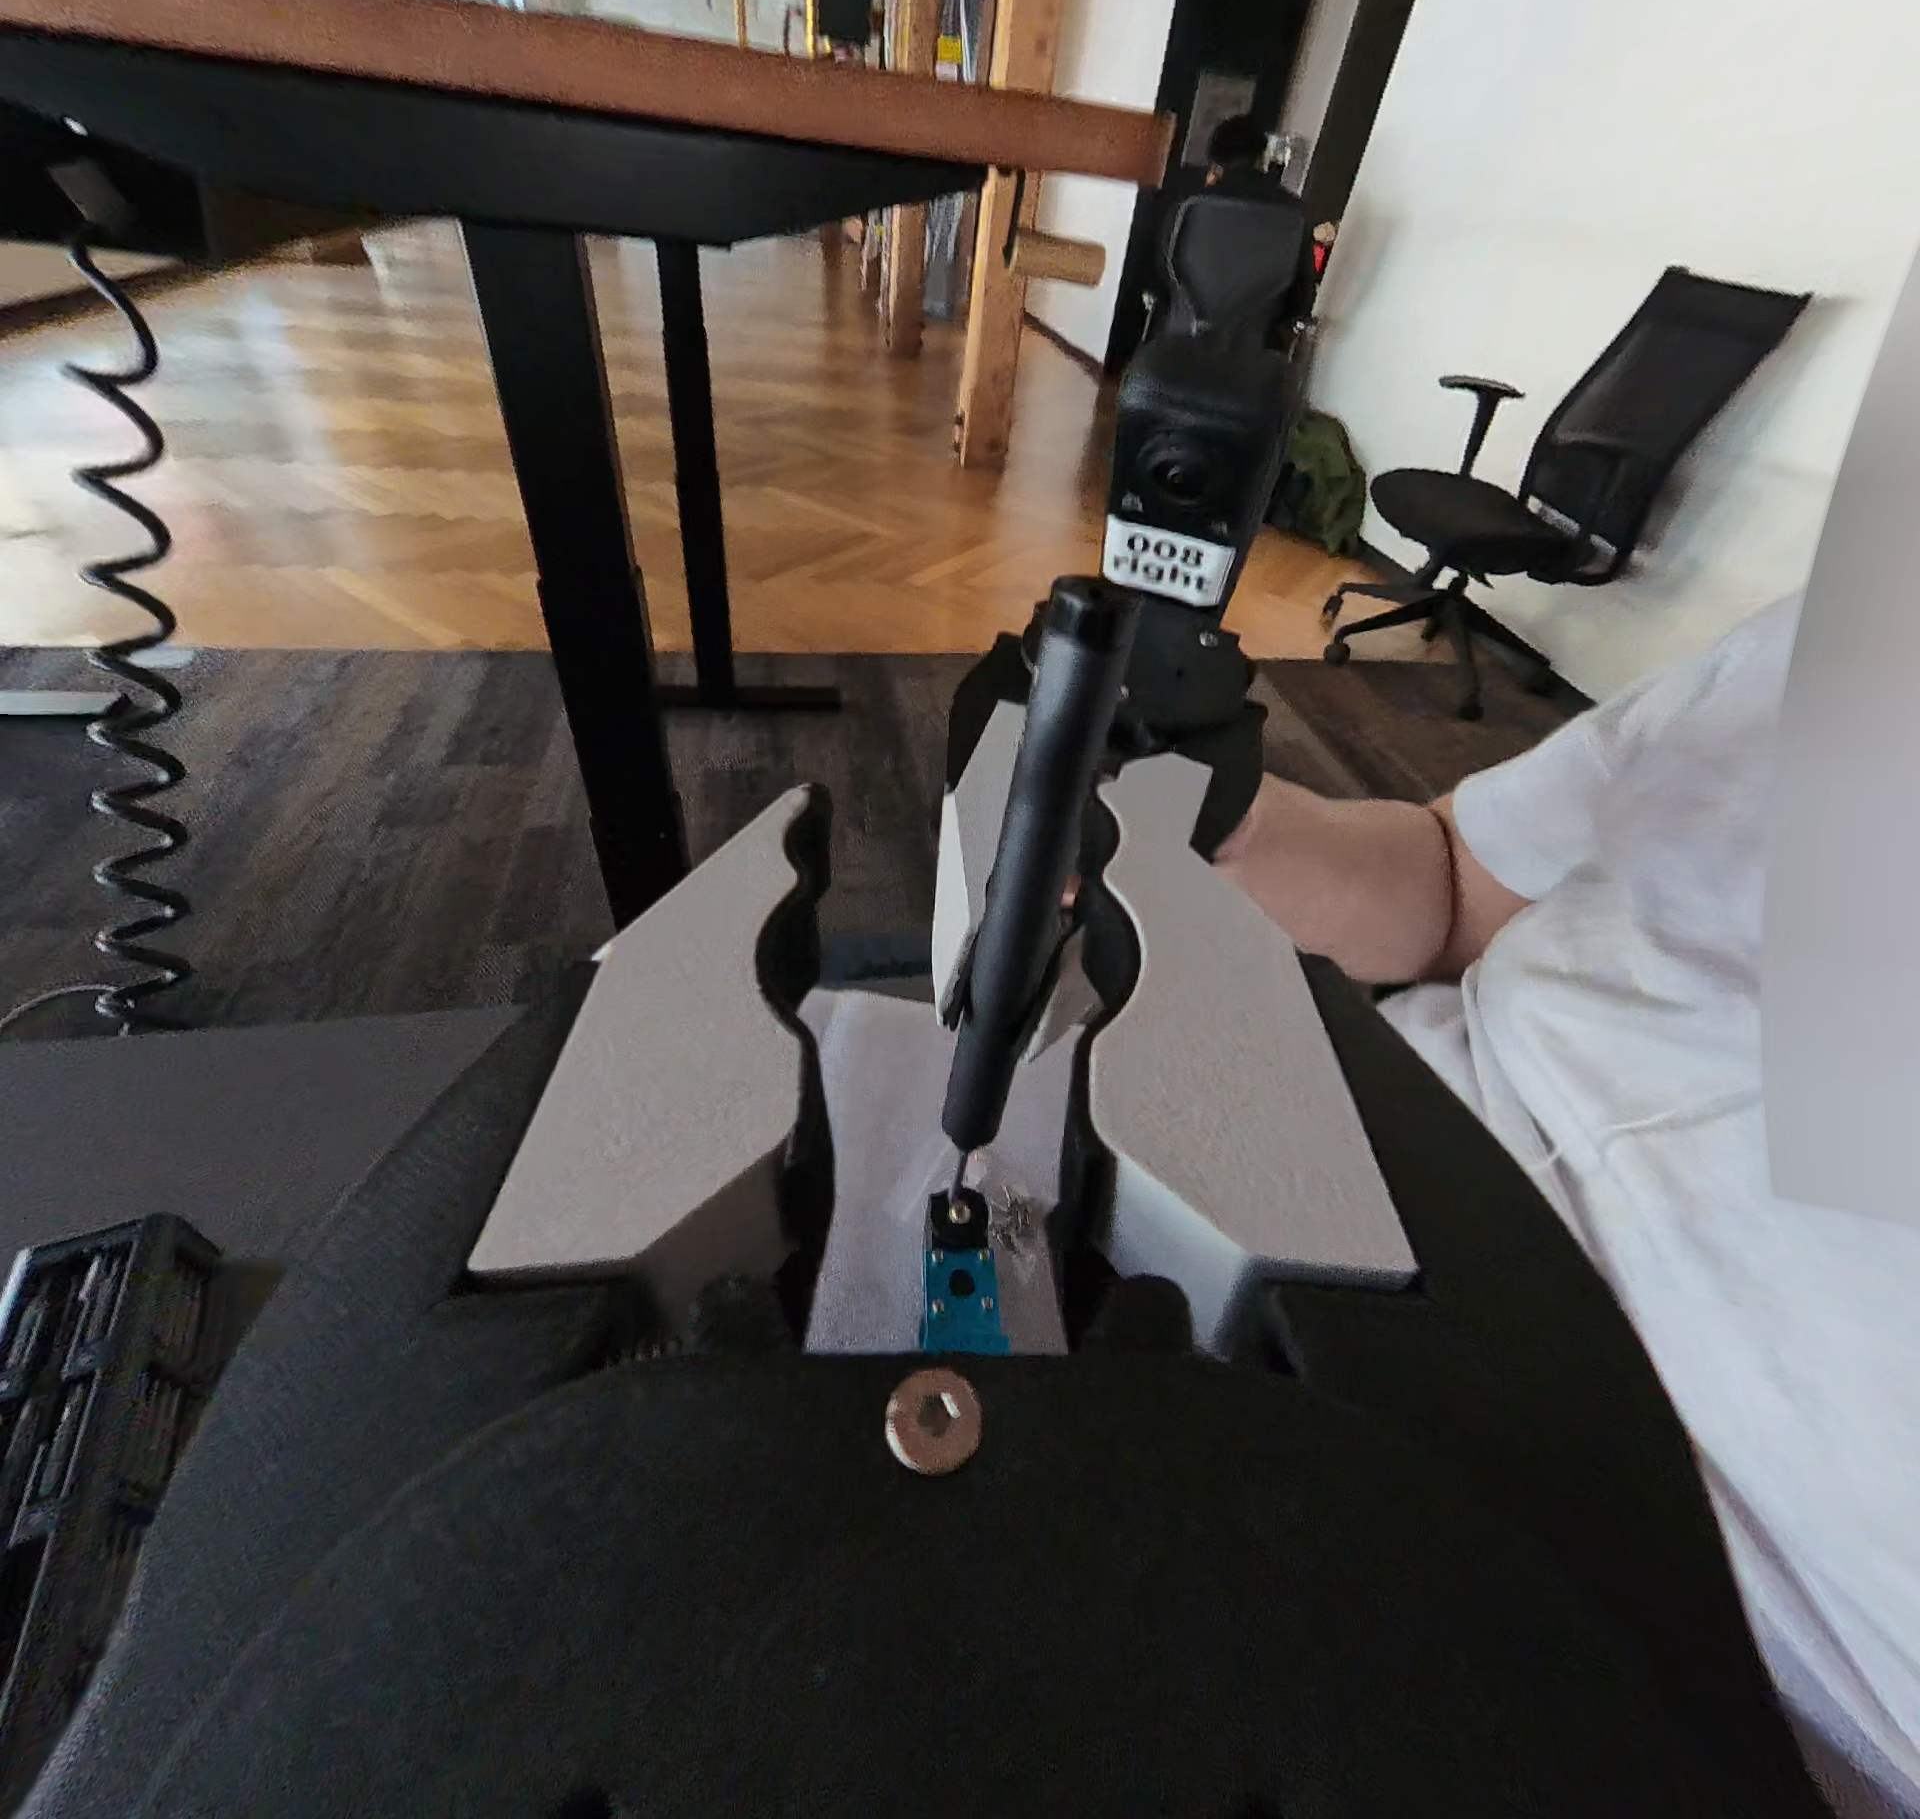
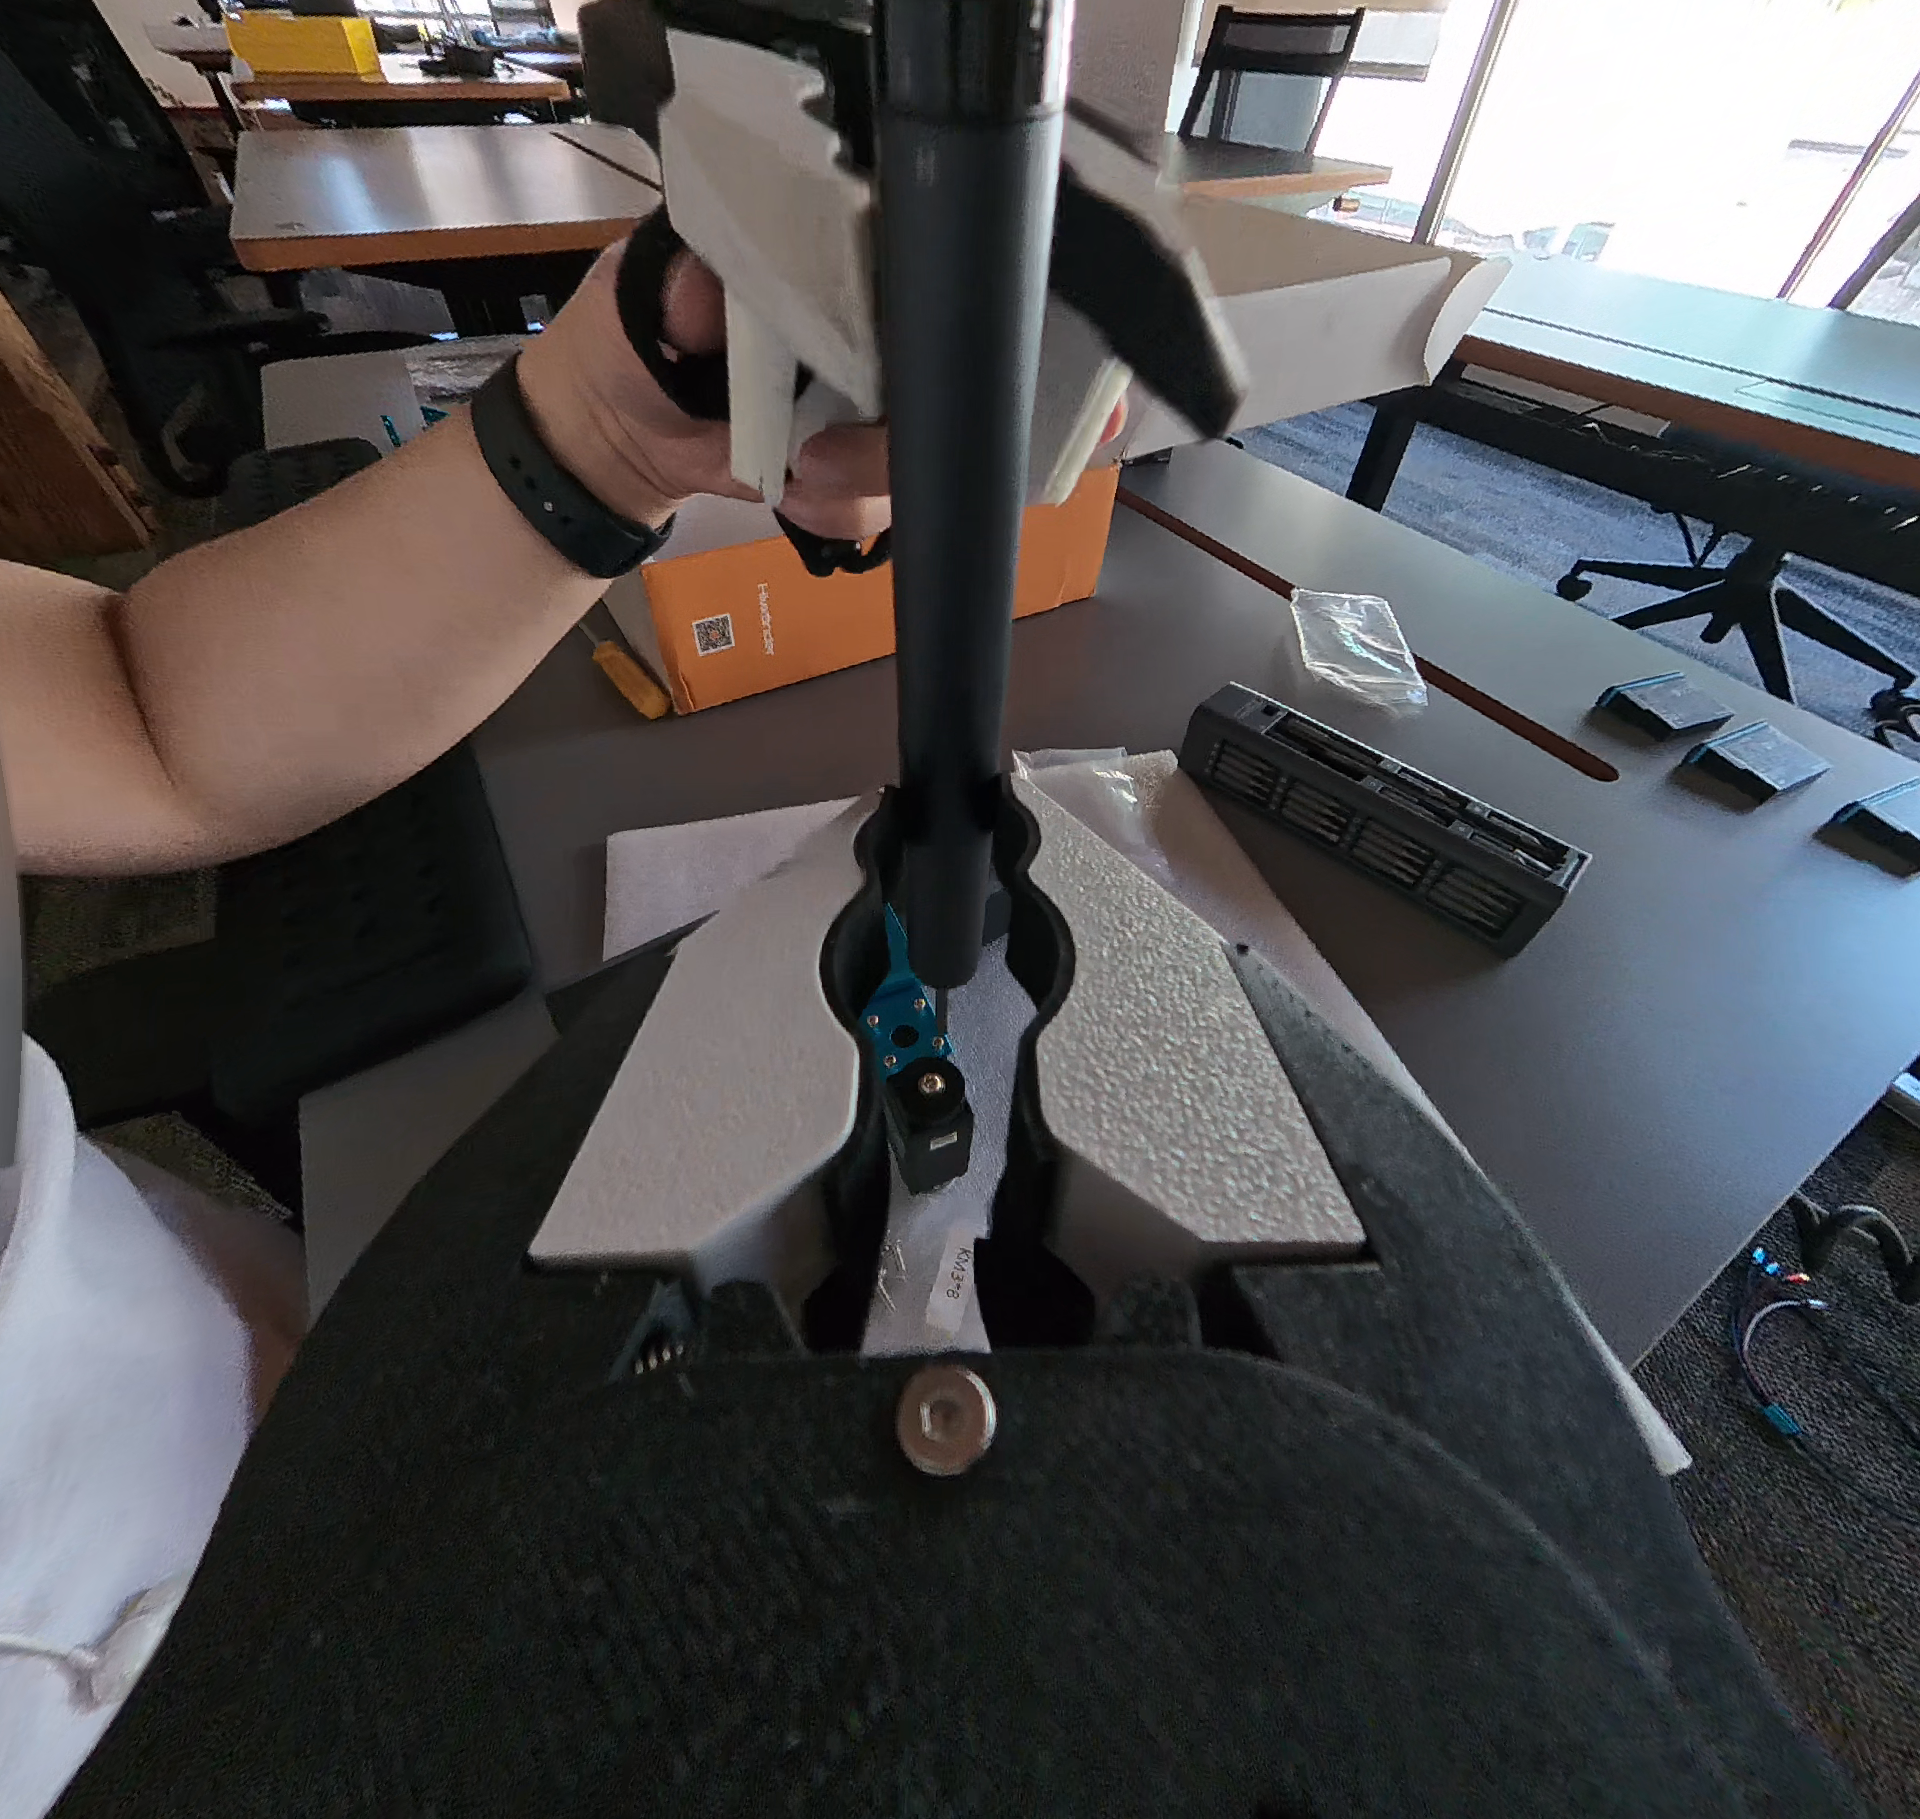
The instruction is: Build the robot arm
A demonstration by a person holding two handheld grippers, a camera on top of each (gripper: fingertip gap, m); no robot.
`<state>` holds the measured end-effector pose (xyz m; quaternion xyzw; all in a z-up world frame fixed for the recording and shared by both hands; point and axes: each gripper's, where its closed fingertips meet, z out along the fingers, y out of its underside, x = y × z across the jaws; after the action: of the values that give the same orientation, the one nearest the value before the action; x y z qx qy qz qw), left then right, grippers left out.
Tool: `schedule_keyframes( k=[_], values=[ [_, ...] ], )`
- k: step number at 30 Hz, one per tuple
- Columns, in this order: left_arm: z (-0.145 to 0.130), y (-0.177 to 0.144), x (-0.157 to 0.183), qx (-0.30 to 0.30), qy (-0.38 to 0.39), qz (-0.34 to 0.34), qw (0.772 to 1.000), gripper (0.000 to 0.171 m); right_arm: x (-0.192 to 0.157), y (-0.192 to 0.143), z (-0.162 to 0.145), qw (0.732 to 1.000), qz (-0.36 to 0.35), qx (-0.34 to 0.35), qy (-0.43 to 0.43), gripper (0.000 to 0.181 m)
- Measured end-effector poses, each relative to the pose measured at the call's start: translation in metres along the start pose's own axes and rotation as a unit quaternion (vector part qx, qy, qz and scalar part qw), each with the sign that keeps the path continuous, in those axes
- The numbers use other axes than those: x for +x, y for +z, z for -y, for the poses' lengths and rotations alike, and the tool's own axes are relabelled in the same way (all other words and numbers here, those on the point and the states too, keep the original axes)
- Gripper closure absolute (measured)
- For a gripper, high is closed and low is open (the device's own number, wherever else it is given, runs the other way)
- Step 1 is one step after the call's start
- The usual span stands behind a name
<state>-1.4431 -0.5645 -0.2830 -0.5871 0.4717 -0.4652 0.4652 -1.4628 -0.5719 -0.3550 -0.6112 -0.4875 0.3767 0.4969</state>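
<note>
My right gripper (image 2: 945,813) is shut on a black screwdriver (image 2: 935,522), held nearly upright. It also shows in the left wrist view (image 1: 1003,1021). The screwdriver's thin tip touches the top of a small black servo (image 2: 925,1130) joined to a blue metal bracket (image 2: 899,1026). The servo and bracket stand on a white foam sheet (image 2: 707,865) on the grey table (image 2: 1507,1094). My left gripper (image 1: 966,803) is open and empty, raised above the bracket (image 1: 961,1291), which shows through the gap between its fingers. Several tiny loose screws (image 2: 888,1281) lie on the sheet beside it.
A black bit case (image 2: 1382,813) lies right of the sheet. An orange box (image 2: 831,616) and a clear plastic bag (image 2: 1351,647) lie farther back. Small dark parts (image 2: 1756,761) sit at the far right. A coiled cable (image 1: 135,626) hangs left. My hands' fingertips stand some 7 cm from each other. My right tips are roughly 25 cm from the black bit case (image 2: 1382,813). The left camera catches it too, in the left wrist view (image 1: 90,1478).
</note>
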Motion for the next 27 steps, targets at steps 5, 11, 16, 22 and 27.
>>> schedule_keyframes(
  k=[5, 11, 16, 22, 27],
  values=[
    [-0.012, 0.002, 0.001, -0.004, 0.001, -0.006, 1.0, 0.127, -0.001, 0.004, -0.004, 1.0, 0.002, -0.003, -0.005, 0.165],
    [-0.019, 0.005, -0.003, -0.005, -0.018, -0.006, 1.0, 0.11, 0.0, 0.006, -0.011, 1.0, 0.005, -0.011, -0.008, 0.165],
    [-0.031, 0.016, 0.001, -0.015, -0.01, -0.026, 0.999, 0.113, 0.0, 0.008, -0.016, 1.0, 0.016, -0.02, -0.008, 0.165],
    [-0.031, 0.022, 0.007, -0.008, -0.01, -0.042, 0.999, 0.126, -0.003, 0.008, -0.011, 0.999, 0.029, -0.018, -0.013, 0.165],
    [-0.021, 0.016, 0.015, 0.012, 0.016, -0.046, 0.999, 0.152, -0.002, 0.01, -0.01, 0.999, 0.035, -0.019, -0.014, 0.165]
  ],
)
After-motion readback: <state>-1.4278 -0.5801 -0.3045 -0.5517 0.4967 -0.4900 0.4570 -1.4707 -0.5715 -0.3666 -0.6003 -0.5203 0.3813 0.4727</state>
